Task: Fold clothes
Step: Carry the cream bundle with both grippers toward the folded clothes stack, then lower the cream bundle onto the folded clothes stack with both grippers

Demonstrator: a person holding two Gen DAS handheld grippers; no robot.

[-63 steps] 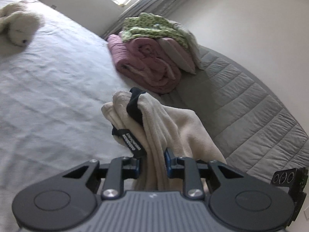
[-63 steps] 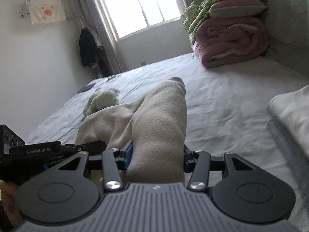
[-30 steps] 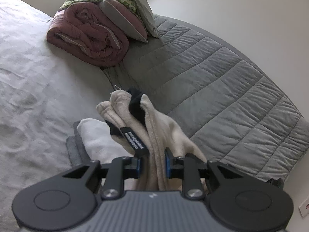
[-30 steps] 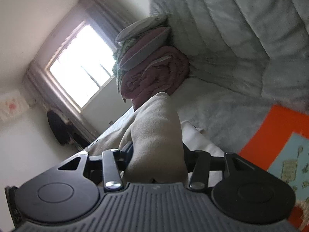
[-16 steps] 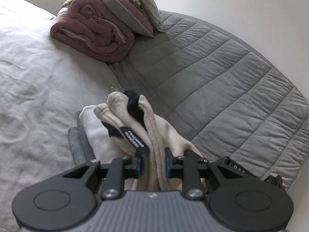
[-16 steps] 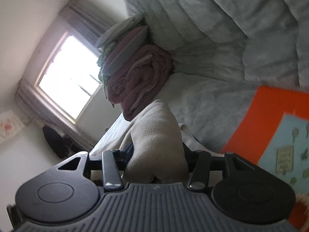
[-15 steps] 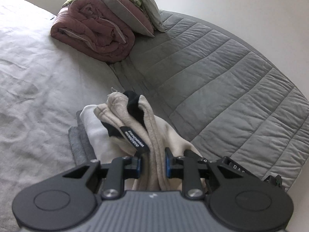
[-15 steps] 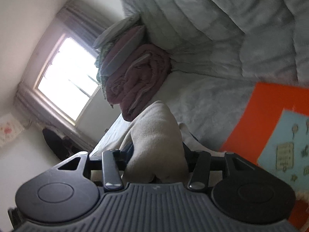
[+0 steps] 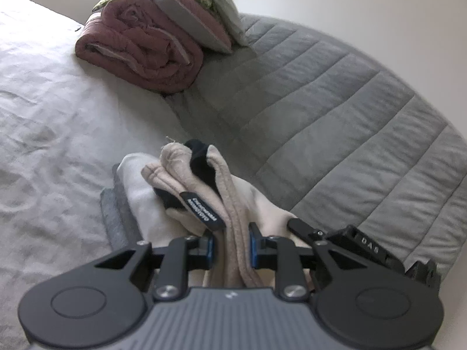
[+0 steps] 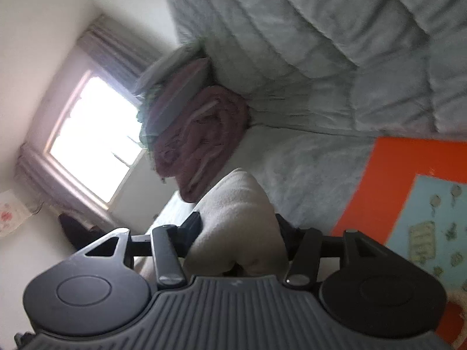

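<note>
Both grippers hold a beige garment low over the bed, near the grey quilted headboard.

The left gripper (image 9: 230,245) is clamped on the beige garment (image 9: 233,204) at lower centre, over a folded white piece (image 9: 137,192) on the bed (image 9: 52,110). The right gripper (image 10: 238,233) has the same cloth bunched between its jaws, which are opening. A rolled pink quilt (image 9: 140,49) sits upper left.

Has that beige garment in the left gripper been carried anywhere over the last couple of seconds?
Yes. The beige garment has gone from the open sheet to over the folded white and grey pile beside the grey headboard, with the pink rolled blanket now farther off.
</note>
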